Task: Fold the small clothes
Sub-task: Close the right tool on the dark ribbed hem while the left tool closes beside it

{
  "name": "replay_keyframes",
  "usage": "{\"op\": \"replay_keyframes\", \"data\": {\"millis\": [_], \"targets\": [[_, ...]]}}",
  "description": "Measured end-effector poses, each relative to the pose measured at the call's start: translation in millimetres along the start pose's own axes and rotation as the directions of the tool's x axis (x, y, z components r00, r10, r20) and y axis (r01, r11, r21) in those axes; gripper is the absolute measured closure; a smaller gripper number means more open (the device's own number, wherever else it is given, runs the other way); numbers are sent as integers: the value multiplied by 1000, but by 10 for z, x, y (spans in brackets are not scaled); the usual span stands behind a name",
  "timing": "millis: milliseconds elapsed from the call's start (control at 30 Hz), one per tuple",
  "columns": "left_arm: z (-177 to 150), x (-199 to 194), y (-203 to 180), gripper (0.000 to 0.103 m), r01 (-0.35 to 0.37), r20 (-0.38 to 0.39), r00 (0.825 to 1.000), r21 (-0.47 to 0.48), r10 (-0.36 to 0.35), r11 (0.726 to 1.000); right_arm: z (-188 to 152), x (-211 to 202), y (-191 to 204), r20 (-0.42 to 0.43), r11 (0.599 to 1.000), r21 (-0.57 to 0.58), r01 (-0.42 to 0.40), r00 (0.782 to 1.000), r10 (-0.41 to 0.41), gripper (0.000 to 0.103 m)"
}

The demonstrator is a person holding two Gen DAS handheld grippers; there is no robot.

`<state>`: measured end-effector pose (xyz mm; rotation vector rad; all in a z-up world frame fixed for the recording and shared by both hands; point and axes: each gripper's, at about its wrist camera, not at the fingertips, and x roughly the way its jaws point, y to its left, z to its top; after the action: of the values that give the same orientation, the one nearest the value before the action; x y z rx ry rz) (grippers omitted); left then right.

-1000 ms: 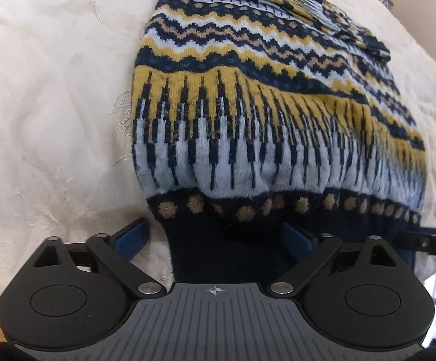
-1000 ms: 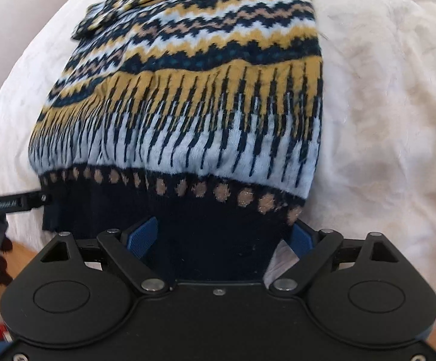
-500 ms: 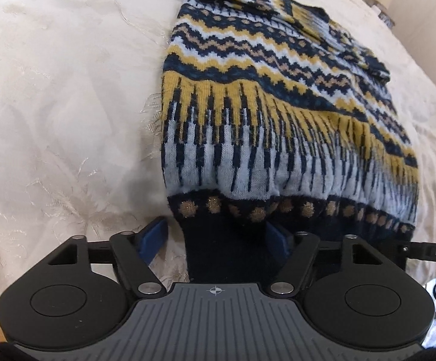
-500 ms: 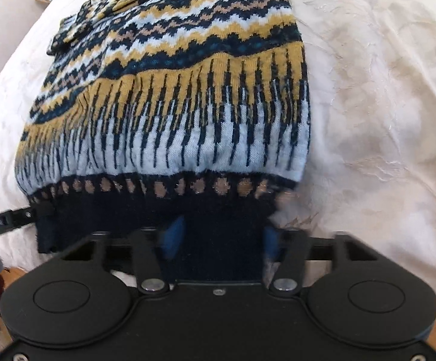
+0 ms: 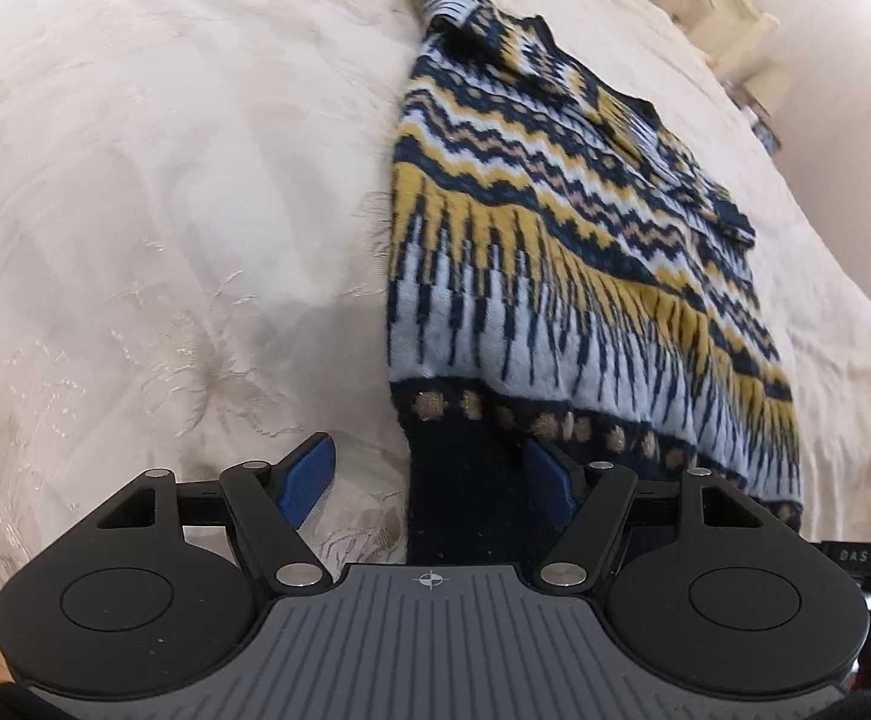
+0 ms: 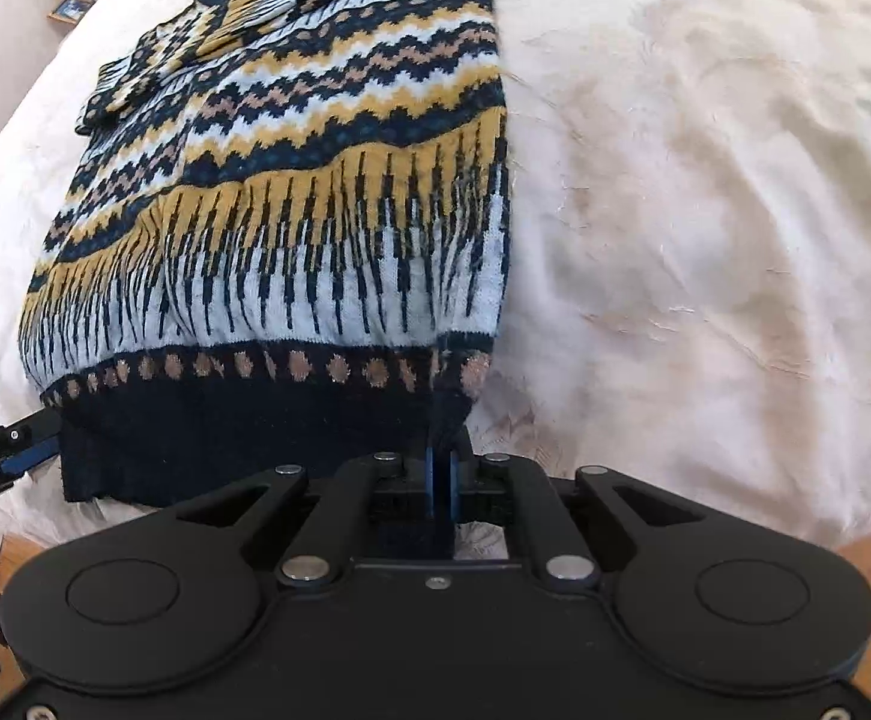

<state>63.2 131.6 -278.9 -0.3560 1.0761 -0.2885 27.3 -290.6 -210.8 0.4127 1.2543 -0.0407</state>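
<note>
The right claw (image 6: 440, 480) is pressed together on the dark hem at the sweater's (image 6: 291, 192) corner, at its own twelve o'clock. The left claw (image 5: 429, 477) is spread, the hem's other corner lying between its blue pads (image 5: 309, 471) (not yet pinched, by the look of it). The sweater lies flat on the cream bedspread (image 6: 705, 180), running toward twelve. To fold well, I judge the left should close fully on the hem, then both lift evenly.
</note>
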Motion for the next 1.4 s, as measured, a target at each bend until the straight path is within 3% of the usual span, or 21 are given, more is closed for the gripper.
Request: {"op": "replay_keyframes", "data": {"millis": [67,167,233,300,333,467,667,767,867,967,1033,1133,1167,1200,1267,1400], "targets": [[15,56,-32,37,-16,-19,1000,21,17,1000,27,20,73,-5,1000,-16,5,1000,-5,92],[51,156,-99,49,-19,-45,999,68,22,997,29,20,85,-8,1000,-29,7,1000,-7,92],[94,201,-166,61,-22,-54,998,98,27,995,31,23,80,-11,1000,-24,5,1000,-5,92],[114,229,-229,92,-12,-59,998,119,19,993,25,14,65,-8,1000,-10,-5,1000,5,92],[123,232,-253,95,4,-64,998,125,4,992,25,7,57,-7,1000,-3,-11,1000,11,92],[167,39,-302,95,34,-24,999,116,-32,993,39,-80,32,11,999,10,-41,999,41,92],[210,-553,-281,95,59,84,994,137,-71,989,49,-453,27,107,990,25,-140,985,137,92],[166,-589,-220,95,43,50,997,134,-50,990,50,-519,21,118,986,39,-163,980,158,92],[54,-373,-152,95,-12,-30,999,147,17,989,54,-338,15,47,991,37,-131,990,129,92],[-26,-81,-94,96,-60,-127,989,157,80,986,80,-96,-22,-17,996,37,-77,997,78,92],[-45,-37,-34,96,-62,-126,989,127,79,990,113,-17,-48,-31,996,57,-74,997,76,92],[-17,-157,13,93,-34,-50,998,85,38,996,123,-33,-42,-22,995,44,-84,996,85,91],[-21,-182,26,90,-24,-22,999,87,26,996,119,-46,-34,-21,996,35,-86,996,87,91],[-14,-189,29,73,-24,-1,1000,95,24,995,119,-41,-33,-21,996,30,-87,996,87,91],[40,-132,1,60,-21,3,1000,112,21,993,114,-29,-49,-23,995,38,-89,996,90,91],[111,51,-77,56,16,-58,998,133,-8,991,115,-24,-41,-27,996,33,-87,996,88,91]]}}
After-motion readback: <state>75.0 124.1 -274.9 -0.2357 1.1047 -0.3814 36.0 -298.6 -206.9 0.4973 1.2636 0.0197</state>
